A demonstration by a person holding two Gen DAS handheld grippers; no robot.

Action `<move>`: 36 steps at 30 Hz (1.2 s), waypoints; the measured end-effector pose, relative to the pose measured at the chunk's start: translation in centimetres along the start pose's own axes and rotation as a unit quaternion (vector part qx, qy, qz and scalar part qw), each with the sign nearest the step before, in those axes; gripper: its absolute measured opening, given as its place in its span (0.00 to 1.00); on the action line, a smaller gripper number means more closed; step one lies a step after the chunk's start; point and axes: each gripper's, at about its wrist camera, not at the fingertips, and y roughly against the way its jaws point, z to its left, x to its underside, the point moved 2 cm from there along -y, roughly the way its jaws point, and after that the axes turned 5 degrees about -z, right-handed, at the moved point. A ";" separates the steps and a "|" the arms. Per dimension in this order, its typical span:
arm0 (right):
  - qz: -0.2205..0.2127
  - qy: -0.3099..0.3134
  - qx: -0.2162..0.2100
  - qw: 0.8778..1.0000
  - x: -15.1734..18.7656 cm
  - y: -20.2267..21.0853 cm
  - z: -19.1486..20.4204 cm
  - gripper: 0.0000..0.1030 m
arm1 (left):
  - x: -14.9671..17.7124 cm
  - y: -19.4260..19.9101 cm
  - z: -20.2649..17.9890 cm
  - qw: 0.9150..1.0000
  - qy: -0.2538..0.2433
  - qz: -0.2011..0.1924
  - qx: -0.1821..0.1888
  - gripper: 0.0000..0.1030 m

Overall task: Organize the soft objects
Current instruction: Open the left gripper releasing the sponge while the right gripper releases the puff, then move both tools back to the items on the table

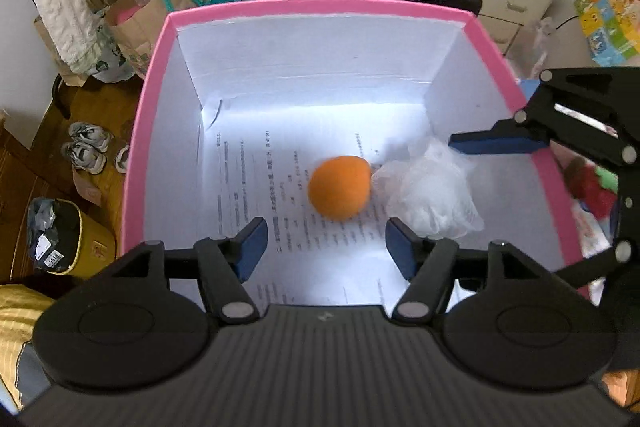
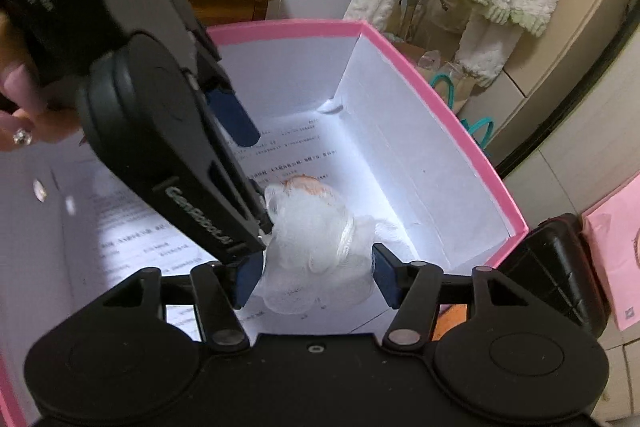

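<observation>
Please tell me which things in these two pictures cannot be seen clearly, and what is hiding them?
- Orange ball: right wrist view, mostly hidden behind the white mesh puff.
- Printed sheets on the floor of the pink box: both views, text too small to read.
- Red and green soft thing outside the box: left wrist view, cut off by the right gripper.
</observation>
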 end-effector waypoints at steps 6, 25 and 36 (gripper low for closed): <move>-0.028 -0.027 0.009 0.999 0.5 2.6 0.1 0.65 | 0.7 3.0 -0.9 0.999 -0.023 -0.031 -0.004 0.78; -0.067 -0.064 0.024 0.995 1.7 9.9 2.9 0.65 | 4.4 13.1 -3.6 0.996 -0.055 -0.069 0.015 0.78; -0.112 -0.076 0.043 0.990 4.9 17.4 5.7 0.66 | 8.9 18.0 -8.9 0.988 -0.114 -0.089 0.061 0.78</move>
